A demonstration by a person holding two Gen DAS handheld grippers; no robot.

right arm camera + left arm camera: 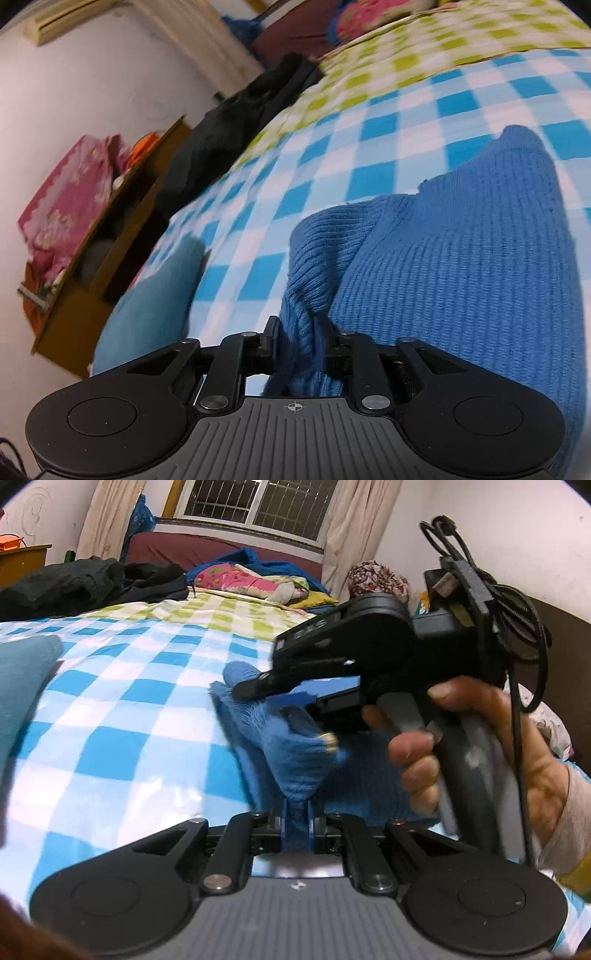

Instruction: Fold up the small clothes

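Observation:
A small blue knitted garment [295,753] lies bunched on the blue-and-white checked bed sheet [122,709]. My left gripper [297,825] is shut on a fold of it, the knit pinched between the jaws. My right gripper [299,343] is shut on another fold of the same blue garment [461,266], which spreads to the right over the sheet [332,155]. In the left wrist view the right gripper [255,686] reaches in from the right, held by a hand [480,746], its fingers on the garment's top edge.
A folded teal cloth [22,686] lies on the sheet at the left, also in the right wrist view [155,295]. Dark clothes [85,583] and a pink quilt [251,579] are piled at the bed's far end. A wooden cabinet [110,243] stands beside the bed.

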